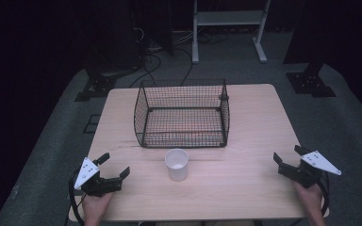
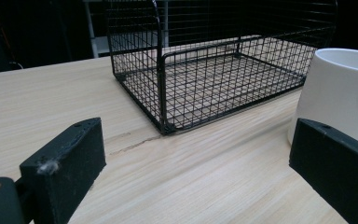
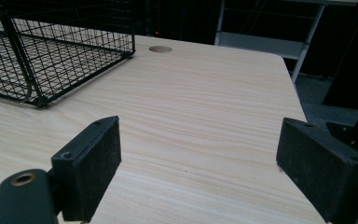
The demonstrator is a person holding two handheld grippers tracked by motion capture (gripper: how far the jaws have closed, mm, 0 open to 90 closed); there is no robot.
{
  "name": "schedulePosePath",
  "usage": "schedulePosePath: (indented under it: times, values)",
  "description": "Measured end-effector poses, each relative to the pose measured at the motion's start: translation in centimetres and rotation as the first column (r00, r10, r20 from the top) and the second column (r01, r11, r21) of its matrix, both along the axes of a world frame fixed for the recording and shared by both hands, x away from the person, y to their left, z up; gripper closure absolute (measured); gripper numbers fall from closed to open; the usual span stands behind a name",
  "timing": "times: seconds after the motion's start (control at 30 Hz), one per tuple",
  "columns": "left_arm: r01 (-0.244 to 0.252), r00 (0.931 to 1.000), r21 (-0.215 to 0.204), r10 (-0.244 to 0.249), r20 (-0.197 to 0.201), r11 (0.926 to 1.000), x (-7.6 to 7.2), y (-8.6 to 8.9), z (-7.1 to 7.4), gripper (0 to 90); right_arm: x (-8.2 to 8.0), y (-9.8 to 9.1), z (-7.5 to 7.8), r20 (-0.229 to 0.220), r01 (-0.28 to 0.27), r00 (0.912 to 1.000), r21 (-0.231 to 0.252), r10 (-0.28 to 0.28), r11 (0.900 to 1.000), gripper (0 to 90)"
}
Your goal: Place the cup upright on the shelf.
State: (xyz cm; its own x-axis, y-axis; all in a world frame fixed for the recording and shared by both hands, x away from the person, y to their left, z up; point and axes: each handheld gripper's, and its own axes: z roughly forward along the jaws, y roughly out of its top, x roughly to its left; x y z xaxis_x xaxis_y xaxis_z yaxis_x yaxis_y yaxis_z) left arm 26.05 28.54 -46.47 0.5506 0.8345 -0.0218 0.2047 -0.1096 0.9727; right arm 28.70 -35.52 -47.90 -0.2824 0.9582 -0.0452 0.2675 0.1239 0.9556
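At the left of the high view, the left gripper [image 1: 115,165] rests near the front left corner of the surface [image 1: 254,127], its jaws spread wide with nothing between them, angled toward the cup [image 1: 176,164]. The white cup stands upright at the middle of the surface, just in front of the black wire basket [image 1: 182,113] and apart from it; in the left gripper view the cup [image 2: 342,95] sits just beyond the right-hand jaw. At the right edge, the right gripper [image 1: 288,157] is held well away from the cup, its jaws likewise wide open and empty over bare wood.
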Motion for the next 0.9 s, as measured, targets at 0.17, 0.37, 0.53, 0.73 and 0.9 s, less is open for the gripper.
schedulePosePath:
  times: [0.17,0.37,0.53,0.73,0.9]
  values:
    - [0.017,0.9999,0.005,-0.017,0.000,0.9998,-0.1,-0.2,0.1,2.8,0.0,0.0,0.0,-0.001,0.000,1.0000,0.001,0.000,1.0000,13.1]
    - [0.036,0.9993,-0.003,-0.036,0.003,0.9993,-0.2,-0.4,0.1,2.8,0.0,0.0,0.0,-0.001,-0.004,1.0000,-0.001,0.004,1.0000,13.1]
    - [0.053,0.9986,0.010,-0.053,0.001,0.9985,-0.2,-1.0,0.2,2.8,0.1,0.0,0.0,0.000,-0.002,1.0000,0.001,0.002,1.0000,13.1]
    - [0.085,0.9964,0.023,-0.085,-0.003,0.9961,0.0,-1.5,0.5,2.8,0.1,-0.1,0.0,-0.001,0.003,1.0000,0.002,-0.003,1.0000,13.1]
    - [0.137,0.9905,0.036,-0.137,-0.015,0.9899,0.3,-2.7,0.4,2.8,0.1,-0.1,0.0,-0.003,0.007,1.0000,0.009,-0.007,0.9999,13.1]
